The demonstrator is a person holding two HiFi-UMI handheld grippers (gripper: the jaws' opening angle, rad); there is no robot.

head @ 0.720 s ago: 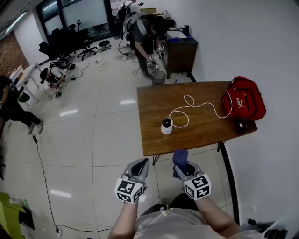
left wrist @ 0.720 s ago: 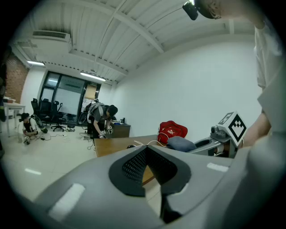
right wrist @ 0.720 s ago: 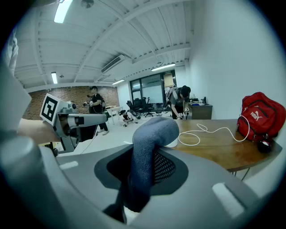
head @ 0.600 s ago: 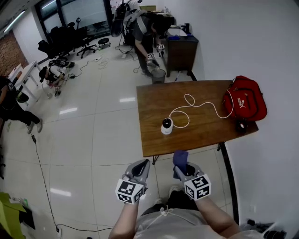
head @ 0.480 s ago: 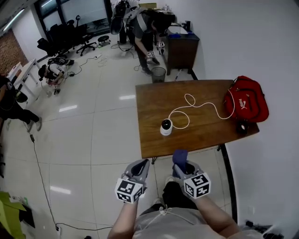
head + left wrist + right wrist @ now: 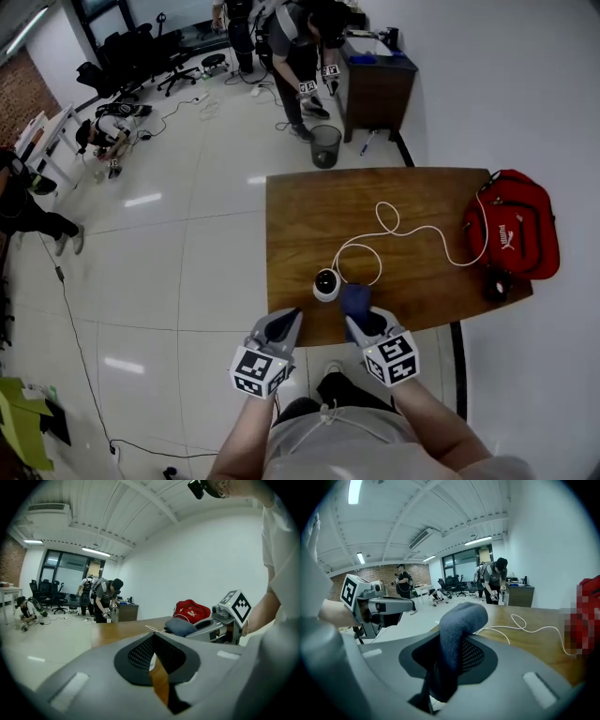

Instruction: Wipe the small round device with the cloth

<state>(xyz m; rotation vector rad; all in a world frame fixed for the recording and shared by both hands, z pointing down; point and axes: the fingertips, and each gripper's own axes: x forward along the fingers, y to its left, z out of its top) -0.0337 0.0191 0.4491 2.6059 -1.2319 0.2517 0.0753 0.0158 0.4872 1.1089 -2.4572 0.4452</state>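
Observation:
The small round white device [image 6: 326, 284] with a dark lens stands near the front edge of the brown wooden table [image 6: 300, 216], and a white cable [image 6: 394, 223] loops away from it. My right gripper [image 6: 357, 317] is shut on a folded dark blue cloth [image 6: 355, 298] [image 6: 459, 620], which pokes out over the table edge just right of the device. My left gripper [image 6: 284, 323] is shut with nothing in it, its tips at the table's front edge left of the device. In the left gripper view the jaws [image 6: 159, 677] meet, with the cloth [image 6: 180, 626] seen to the right.
A red bag [image 6: 520, 230] lies at the table's right end with a small dark object [image 6: 495, 283] beside it. The white wall runs along the right. Behind the table are a dark cabinet [image 6: 380, 89], a bin [image 6: 325, 145], and a person [image 6: 295, 47]. Cables cross the floor at left.
I have come closer to the table: both grippers now reach its front edge, and the cloth has arrived just beside the device. The jaws look the same as before.

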